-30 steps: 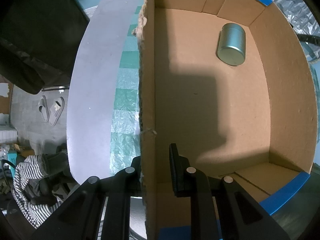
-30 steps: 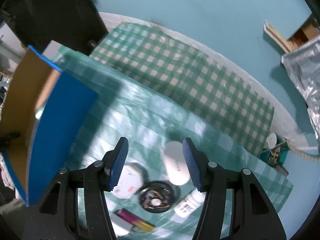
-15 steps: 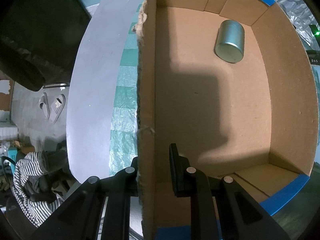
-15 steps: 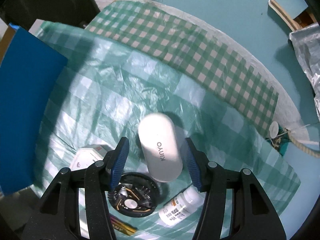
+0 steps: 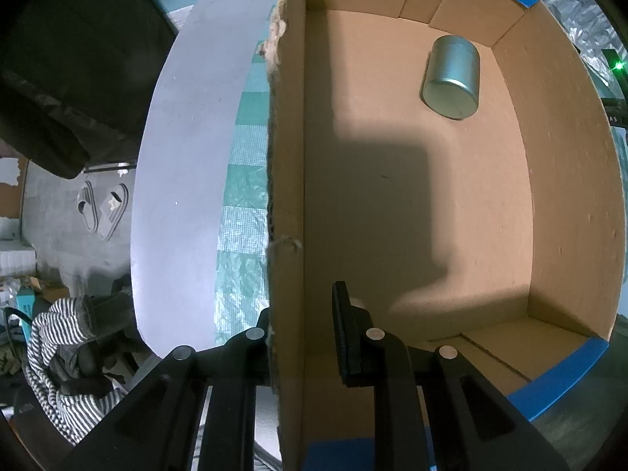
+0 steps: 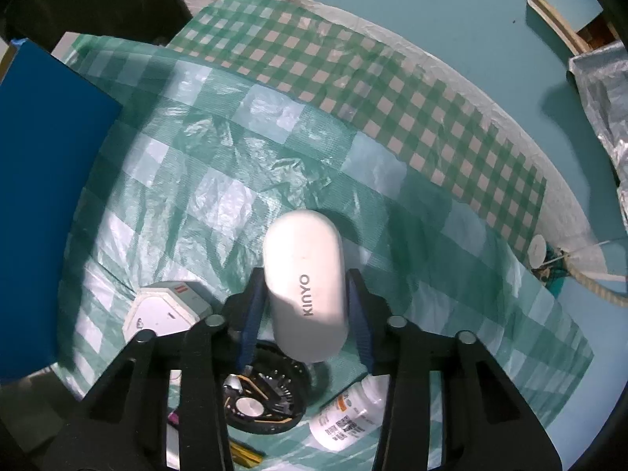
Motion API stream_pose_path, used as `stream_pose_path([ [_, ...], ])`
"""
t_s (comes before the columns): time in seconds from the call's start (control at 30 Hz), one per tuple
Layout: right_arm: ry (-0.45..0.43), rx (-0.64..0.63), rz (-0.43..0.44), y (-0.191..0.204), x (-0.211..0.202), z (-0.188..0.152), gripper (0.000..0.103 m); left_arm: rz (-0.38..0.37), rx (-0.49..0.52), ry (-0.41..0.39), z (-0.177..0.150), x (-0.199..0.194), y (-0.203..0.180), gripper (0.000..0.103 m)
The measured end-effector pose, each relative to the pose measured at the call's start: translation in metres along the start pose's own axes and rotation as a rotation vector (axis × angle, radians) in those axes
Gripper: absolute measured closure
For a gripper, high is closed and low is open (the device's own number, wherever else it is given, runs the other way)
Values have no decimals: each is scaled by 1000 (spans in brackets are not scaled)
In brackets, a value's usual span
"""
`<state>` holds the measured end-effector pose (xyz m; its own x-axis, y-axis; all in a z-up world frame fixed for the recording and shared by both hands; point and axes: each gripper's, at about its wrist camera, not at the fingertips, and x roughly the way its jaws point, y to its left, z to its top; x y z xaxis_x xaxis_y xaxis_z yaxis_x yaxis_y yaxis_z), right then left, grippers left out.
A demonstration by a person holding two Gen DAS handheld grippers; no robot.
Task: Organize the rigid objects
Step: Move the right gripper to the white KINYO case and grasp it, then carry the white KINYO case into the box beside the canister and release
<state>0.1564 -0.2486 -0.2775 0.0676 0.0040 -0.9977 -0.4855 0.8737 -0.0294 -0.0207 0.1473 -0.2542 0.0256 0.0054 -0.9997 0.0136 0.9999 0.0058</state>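
My left gripper (image 5: 302, 314) is shut on the left wall of the cardboard box (image 5: 288, 157), one finger inside and one outside. A silver tin (image 5: 451, 74) lies on its side at the box's far end. My right gripper (image 6: 304, 294) has its blue pads against both sides of a white oval KINYO case (image 6: 304, 282) that lies on the green checked cloth (image 6: 235, 165); it is shut on the case.
A white hexagonal device (image 6: 165, 308), a black round disc (image 6: 263, 400), a white pill bottle (image 6: 349, 416) and a yellow stick (image 6: 243, 457) lie near the right gripper. The box's blue side (image 6: 47, 196) stands at the left. Table edge and floor lie left of the box.
My right gripper came down over the white case and closed on it. The left gripper kept its hold on the box wall with hardly any movement.
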Motion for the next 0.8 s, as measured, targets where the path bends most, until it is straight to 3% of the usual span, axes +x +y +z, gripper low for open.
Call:
stream_pose_path([
  [0.3,-3,-10,0,4,-7,0,66,4,3,-10,1,-2,-5,86],
  [0.8,-69,-40,52,43,-64,13,66,2,20,-18,-1,-7,-10,86],
])
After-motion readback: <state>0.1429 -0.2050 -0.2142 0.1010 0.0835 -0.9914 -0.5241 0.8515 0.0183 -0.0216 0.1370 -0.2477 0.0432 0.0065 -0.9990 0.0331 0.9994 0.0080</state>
